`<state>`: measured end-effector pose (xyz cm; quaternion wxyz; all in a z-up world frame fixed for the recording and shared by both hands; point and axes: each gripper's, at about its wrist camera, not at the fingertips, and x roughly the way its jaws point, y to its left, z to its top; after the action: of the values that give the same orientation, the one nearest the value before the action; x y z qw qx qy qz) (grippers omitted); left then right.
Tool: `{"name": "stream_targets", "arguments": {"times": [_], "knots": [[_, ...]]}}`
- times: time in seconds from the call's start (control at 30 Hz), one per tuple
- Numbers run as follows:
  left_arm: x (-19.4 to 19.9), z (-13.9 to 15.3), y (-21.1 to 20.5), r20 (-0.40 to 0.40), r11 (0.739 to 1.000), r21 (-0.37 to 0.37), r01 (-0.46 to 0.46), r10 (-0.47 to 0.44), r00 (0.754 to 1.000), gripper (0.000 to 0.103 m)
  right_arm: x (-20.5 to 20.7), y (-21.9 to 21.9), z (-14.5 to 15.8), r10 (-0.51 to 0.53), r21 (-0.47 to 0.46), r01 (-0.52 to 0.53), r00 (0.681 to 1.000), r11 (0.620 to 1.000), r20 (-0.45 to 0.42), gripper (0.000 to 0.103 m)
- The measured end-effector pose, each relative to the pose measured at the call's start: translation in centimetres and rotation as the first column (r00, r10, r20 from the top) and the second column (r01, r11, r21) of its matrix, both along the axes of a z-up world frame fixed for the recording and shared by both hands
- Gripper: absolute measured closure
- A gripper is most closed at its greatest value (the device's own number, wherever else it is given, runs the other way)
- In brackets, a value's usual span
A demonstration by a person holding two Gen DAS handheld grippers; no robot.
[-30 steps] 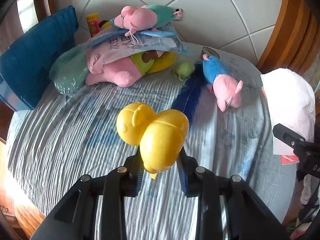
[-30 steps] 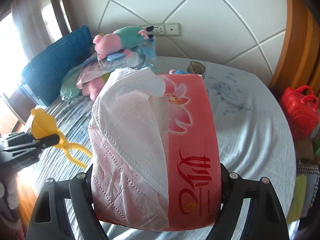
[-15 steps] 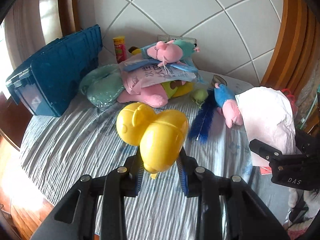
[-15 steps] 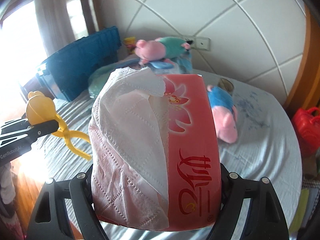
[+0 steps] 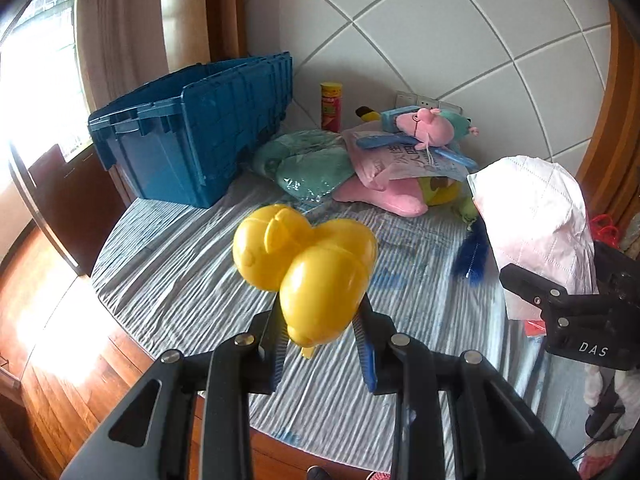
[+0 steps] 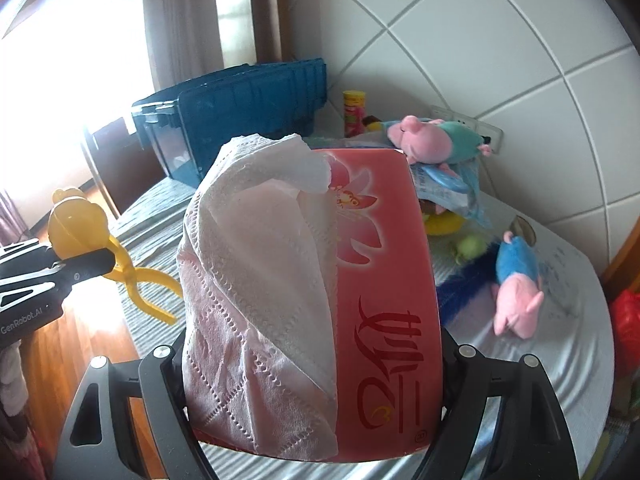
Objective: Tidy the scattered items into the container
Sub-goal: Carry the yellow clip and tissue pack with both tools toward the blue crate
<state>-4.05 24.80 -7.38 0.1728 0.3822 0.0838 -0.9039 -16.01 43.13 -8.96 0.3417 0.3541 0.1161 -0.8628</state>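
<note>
My left gripper (image 5: 320,340) is shut on a yellow duck-shaped plastic clamp toy (image 5: 308,268), held above the striped tablecloth (image 5: 172,276). My right gripper (image 6: 312,380) is shut on a red tissue pack (image 6: 384,280) with white tissue hanging out of its left side. The open blue crate (image 5: 192,128) stands at the table's far left, beyond both grippers. In the right wrist view the crate (image 6: 248,108) lies ahead and to the left, and the clamp toy (image 6: 76,224) shows at the left edge. The tissue pack (image 5: 532,216) fills the right of the left wrist view.
Right of the crate lies a pile: a green cushion (image 5: 312,164), a large pink plush (image 5: 384,196), a printed bag, and a pink-and-teal pig plush (image 5: 432,124) on top. A yellow can (image 5: 331,106) stands by the wall. A blue brush (image 6: 460,284) and blue-shirted pig plush (image 6: 516,280) lie nearby.
Both grippers have drawn back and swung left, so the blue crate has come further into both views. The holds on the clamp toy and the tissue pack are unchanged.
</note>
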Motion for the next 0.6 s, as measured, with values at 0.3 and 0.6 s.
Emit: {"name": "stream_targets", "arguments": {"times": [0.3,0.6], "knots": [[4.8,-0.1,-4.0,-0.007,0.998,-0.002,-0.067,0.067,0.998,0.074,3.3,-5.8,0.0,0.064,0.001,-0.064,0.998,0.998,-0.011,0.018],[7.2,0.9,-5.9,-0.032,0.981,-0.008,-0.195,0.194,0.98,0.074,4.2,-9.6,1.0,0.204,-0.002,-0.204,0.978,0.979,-0.037,0.018]]}}
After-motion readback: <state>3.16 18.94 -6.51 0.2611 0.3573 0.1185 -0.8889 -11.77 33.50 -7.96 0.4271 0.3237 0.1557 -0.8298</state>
